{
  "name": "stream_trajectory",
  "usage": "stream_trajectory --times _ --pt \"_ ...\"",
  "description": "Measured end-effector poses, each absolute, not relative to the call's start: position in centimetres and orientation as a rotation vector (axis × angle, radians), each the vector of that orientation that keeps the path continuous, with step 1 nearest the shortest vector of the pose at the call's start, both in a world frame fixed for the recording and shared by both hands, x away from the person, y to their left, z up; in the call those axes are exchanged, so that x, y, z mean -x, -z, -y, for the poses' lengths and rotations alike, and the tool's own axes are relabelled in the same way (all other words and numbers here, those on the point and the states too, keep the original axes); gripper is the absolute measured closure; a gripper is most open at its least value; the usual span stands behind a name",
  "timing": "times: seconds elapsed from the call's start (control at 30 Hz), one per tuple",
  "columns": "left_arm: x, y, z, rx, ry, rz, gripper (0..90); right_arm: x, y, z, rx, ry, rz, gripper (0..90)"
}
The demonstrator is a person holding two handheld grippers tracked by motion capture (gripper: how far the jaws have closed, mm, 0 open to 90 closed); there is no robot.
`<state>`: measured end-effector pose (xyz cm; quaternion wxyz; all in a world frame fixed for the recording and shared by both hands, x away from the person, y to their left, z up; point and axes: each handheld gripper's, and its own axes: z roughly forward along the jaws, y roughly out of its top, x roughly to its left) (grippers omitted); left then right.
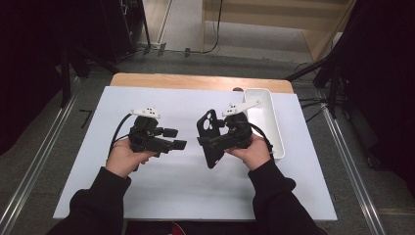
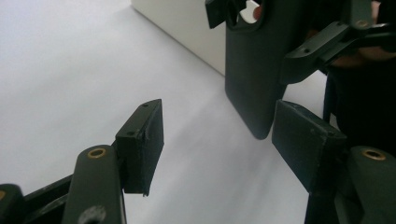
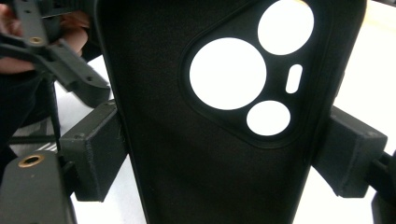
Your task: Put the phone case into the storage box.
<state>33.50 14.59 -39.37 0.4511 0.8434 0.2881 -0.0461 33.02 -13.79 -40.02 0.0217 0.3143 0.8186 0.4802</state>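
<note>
A black phone case (image 1: 209, 139) with round camera cut-outs hangs upright above the white table cover (image 1: 171, 191). My right gripper (image 1: 211, 143) is shut on it, and both pads (image 3: 93, 149) press on its two long edges in the right gripper view, where the case (image 3: 210, 154) shows its back. My left gripper (image 1: 175, 138) hovers a short way to the left of the case, open, with nothing between its fingers. In the left gripper view its pads (image 2: 142, 140) stand well apart, and the case (image 2: 250, 70) hangs beyond them, apart from both.
A long white tray (image 1: 266, 122) lies at the right of the cover, just behind my right hand; its wall (image 2: 187, 23) also shows in the left gripper view. A wooden table edge (image 1: 195, 81) runs along the far side.
</note>
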Motion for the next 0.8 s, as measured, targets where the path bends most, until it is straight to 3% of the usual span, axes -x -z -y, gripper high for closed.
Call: stream_trajectory --times 0.37,0.47,0.8 --pt "-33.1 41.7 -15.0 -2.161 0.062 -0.681 33.5 -33.1 40.0 14.3 -0.932 -1.519 -2.581 11.9" --pt "-32.7 42.3 -15.1 -2.186 0.044 -0.682 29.3 -33.2 40.0 14.4 -0.939 -1.515 -2.585 11.9" --pt "-31.8 43.8 -16.0 -2.175 0.064 -0.710 29.3 -33.2 40.0 14.6 -0.926 -1.539 -2.607 11.9"
